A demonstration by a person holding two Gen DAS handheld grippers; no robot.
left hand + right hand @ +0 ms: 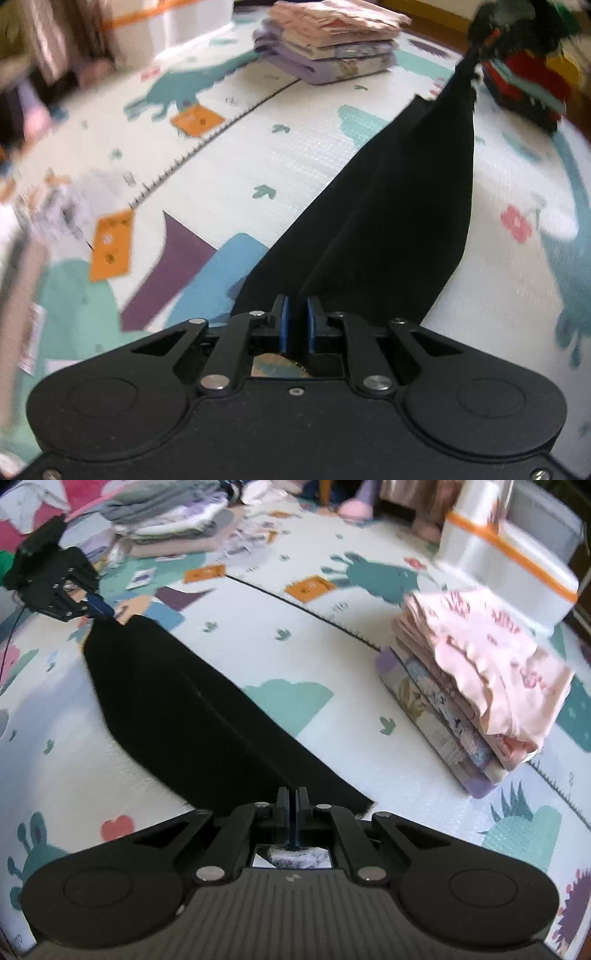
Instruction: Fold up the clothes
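Right wrist: each hand-held gripper [294, 794] pinches the black garment [192, 716] (stretched between them).

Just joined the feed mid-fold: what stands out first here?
A long black garment stretches taut over the play mat, pinched at one end by the left hand-held gripper and at the other by the right hand-held gripper. Beside it sits a neat pile of folded clothes, pink on top, with a messier heap at the mat's far edge.
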